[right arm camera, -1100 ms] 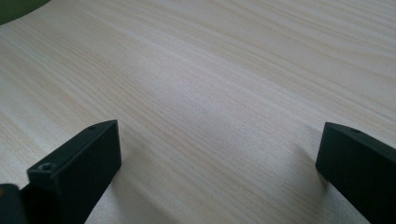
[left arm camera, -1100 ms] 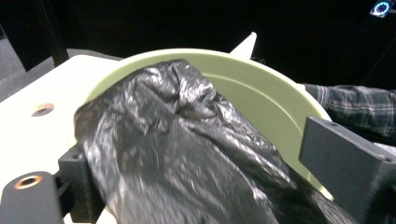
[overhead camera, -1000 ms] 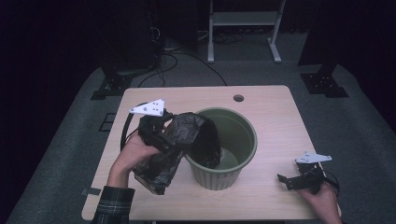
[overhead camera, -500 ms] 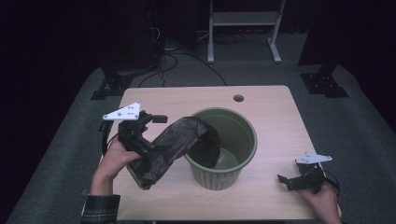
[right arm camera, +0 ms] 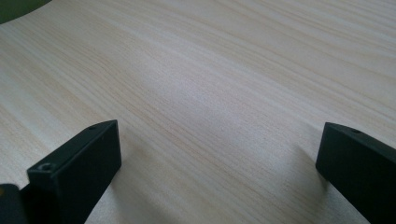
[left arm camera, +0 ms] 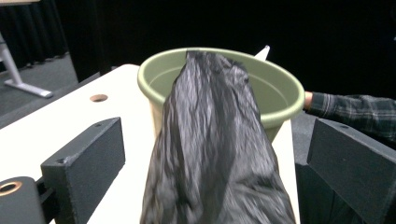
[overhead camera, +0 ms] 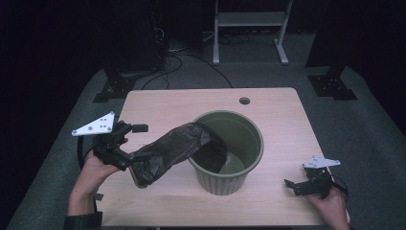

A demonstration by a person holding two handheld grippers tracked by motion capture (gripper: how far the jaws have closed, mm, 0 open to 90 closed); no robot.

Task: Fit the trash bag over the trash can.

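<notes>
Left gripper (overhead camera: 119, 146), seen from the high view, grips the near end of a black plastic bag (overhead camera: 170, 151) whose far end drapes over the rim into the green bucket (overhead camera: 249, 158) on the wooden table (overhead camera: 191, 103); the right gripper (overhead camera: 306, 184) rests apart, near the table's right edge. Along the left gripper view, the bag (left arm camera: 210, 154) runs between widely parted jaws up to the bucket (left arm camera: 285, 93). Along the right gripper view, wide-open jaws hold nothing above bare table (right arm camera: 210, 84).

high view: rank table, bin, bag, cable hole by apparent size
1. table
2. bin
3. bag, stretched from the left gripper over the bin's rim; part of it lies inside, so its full size is unsure
4. cable hole
</notes>
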